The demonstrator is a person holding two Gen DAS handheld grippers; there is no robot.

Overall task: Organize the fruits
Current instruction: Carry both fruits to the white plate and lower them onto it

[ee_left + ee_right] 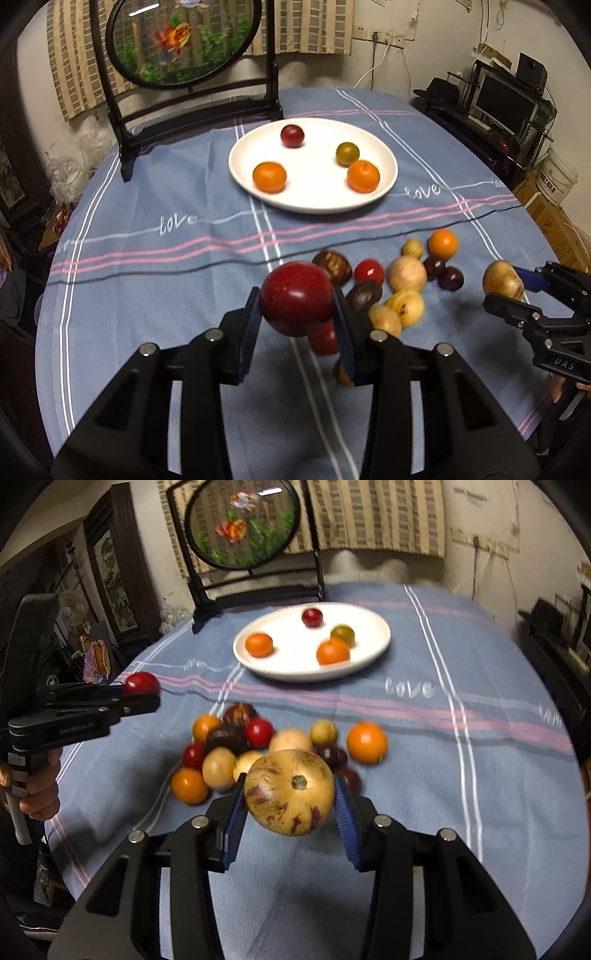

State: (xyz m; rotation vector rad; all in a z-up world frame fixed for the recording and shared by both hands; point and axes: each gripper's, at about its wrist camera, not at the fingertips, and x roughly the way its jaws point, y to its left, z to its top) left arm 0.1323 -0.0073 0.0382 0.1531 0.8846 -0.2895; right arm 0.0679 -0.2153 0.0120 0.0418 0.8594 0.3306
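My left gripper is shut on a dark red fruit and holds it above the cloth, near the loose pile of fruits. It also shows in the right wrist view with the red fruit. My right gripper is shut on a yellow-brown speckled fruit, lifted over the pile; it shows at the right in the left wrist view. The white plate holds two oranges, a red fruit and a green one.
A round goldfish screen on a black stand stands behind the plate. The round table carries a blue striped cloth. Shelves with a monitor and boxes stand at the right, past the table's edge.
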